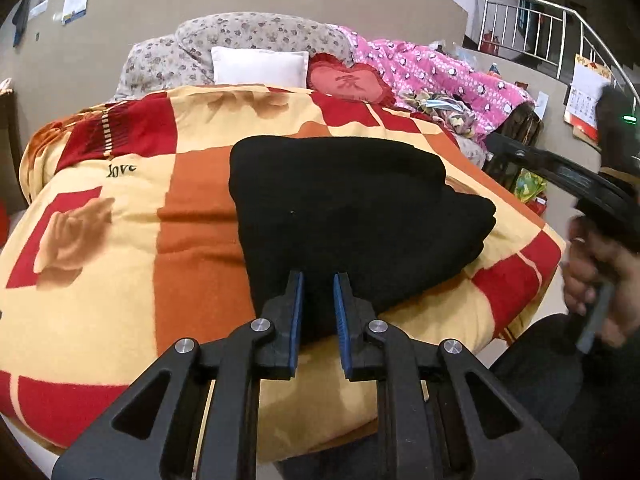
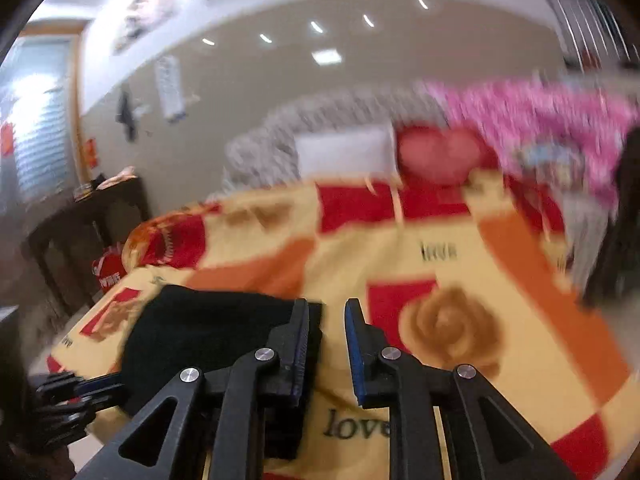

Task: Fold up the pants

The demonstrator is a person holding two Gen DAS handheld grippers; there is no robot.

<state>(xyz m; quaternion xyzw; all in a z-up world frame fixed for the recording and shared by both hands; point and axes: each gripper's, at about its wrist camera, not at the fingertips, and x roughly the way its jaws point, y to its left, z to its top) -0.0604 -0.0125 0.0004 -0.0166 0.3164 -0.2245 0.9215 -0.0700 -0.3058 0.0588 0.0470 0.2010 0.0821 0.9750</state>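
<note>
A: Item one, pants (image 1: 352, 216): black, folded into a compact bundle, lying on the bed on the checked blanket (image 1: 192, 216), toward its near edge.

B: Left hand-held gripper (image 1: 319, 280)?

A: Jaws a narrow gap apart, tips over the bundle's near edge. Dark cloth shows between the blue pads (image 1: 298, 300), but I see no pinch; reads as empty.

B: Right hand-held gripper (image 2: 327, 306)?

A: Narrow gap as well, nothing between the pads; blanket shows through. It sits just beside the bundle's edge. That view is smeared by motion, so fine contact cannot be told.

B: Risks?

A: Judgement only: a sweeping gripper catching the top layer would drag the fold open; the blanket is soft and domed, so a nudge toward the near edge could slide the bundle off. Two grippers working close together could also knock each other.

B: Surroundings?

A: White pillow (image 1: 260, 66), red heart cushion (image 1: 348, 82), pink printed quilt (image 1: 440, 76) heaped at the far side, dark side table (image 2: 92, 216) by the wall, stair railing (image 1: 560, 24). All well apart from the pants; nothing blocks access.
</note>
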